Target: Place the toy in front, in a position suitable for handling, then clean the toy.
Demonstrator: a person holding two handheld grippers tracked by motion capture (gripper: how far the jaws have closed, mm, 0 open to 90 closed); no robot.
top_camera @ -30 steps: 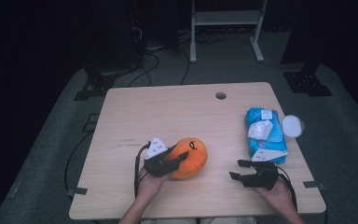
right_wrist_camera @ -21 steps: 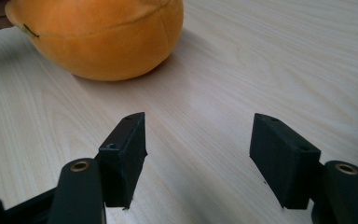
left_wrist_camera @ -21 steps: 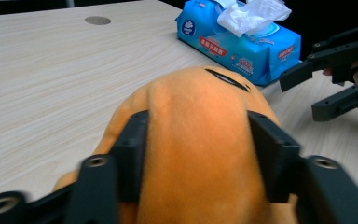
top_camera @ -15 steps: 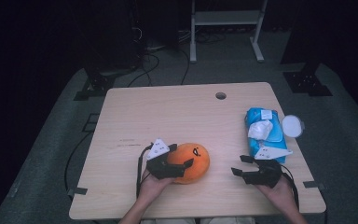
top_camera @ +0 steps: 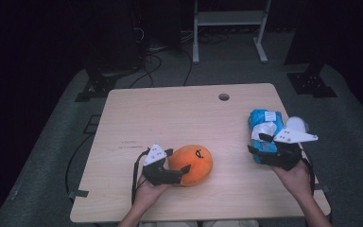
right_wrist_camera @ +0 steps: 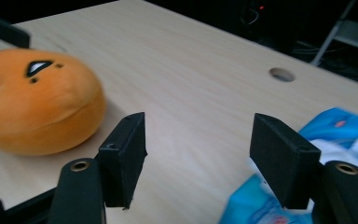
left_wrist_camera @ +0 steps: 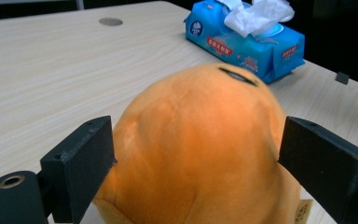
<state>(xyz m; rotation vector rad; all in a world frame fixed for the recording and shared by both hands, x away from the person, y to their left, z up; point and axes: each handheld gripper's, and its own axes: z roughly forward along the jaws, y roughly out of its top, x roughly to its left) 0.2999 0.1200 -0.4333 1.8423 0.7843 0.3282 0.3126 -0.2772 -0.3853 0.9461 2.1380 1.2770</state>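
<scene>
Your left gripper (left_wrist_camera: 196, 154) has just been opening, jaws wide astride the round orange plush toy (left_wrist_camera: 200, 149), releasing it; your right gripper (right_wrist_camera: 198, 158) is spread empty.

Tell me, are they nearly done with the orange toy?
Looks done: the orange plush toy sits on the table, and the left gripper has just been opening its jaws around it. In hand: the right gripper, open, hangs by the blue tissue pack. Left: probably picking that up.
</scene>
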